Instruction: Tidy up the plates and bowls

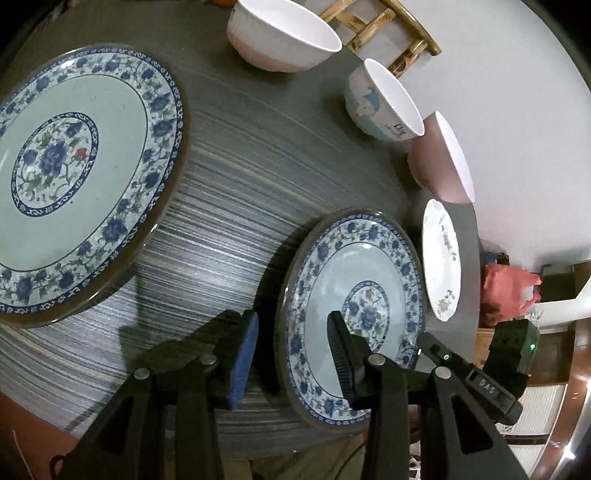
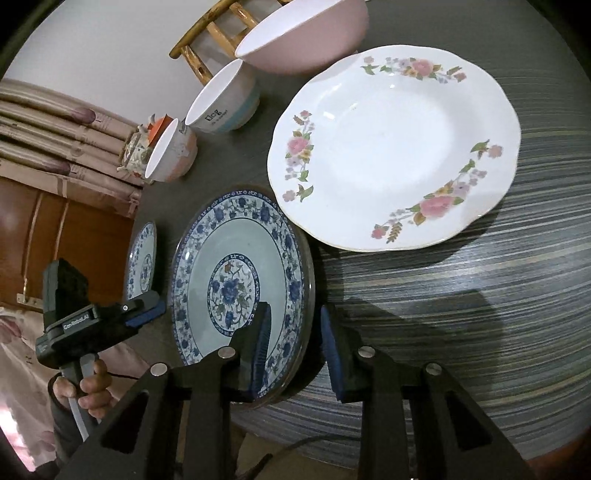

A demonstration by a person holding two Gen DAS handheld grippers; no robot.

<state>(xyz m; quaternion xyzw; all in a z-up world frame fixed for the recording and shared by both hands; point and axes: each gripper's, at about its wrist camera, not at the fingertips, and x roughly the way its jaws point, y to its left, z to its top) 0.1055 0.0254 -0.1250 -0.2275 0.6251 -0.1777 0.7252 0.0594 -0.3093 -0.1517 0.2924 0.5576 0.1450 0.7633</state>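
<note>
Both my grippers straddle the small blue-floral plate (image 2: 236, 280): R gripper (image 2: 291, 347) jaws open astride its near-right rim, L gripper (image 1: 291, 354) jaws open astride the opposite rim; neither pinching yet.

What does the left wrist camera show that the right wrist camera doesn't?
Only the left wrist view: a red bag beyond the table's edge.

Only the right wrist view: a person's hand, a small painted ornament and folded striped cloth.

Both views: the dark striped table, the blue plate nearest the cameras, a second blue plate, the white flowered plate, three bowls and the wooden chair.
</note>
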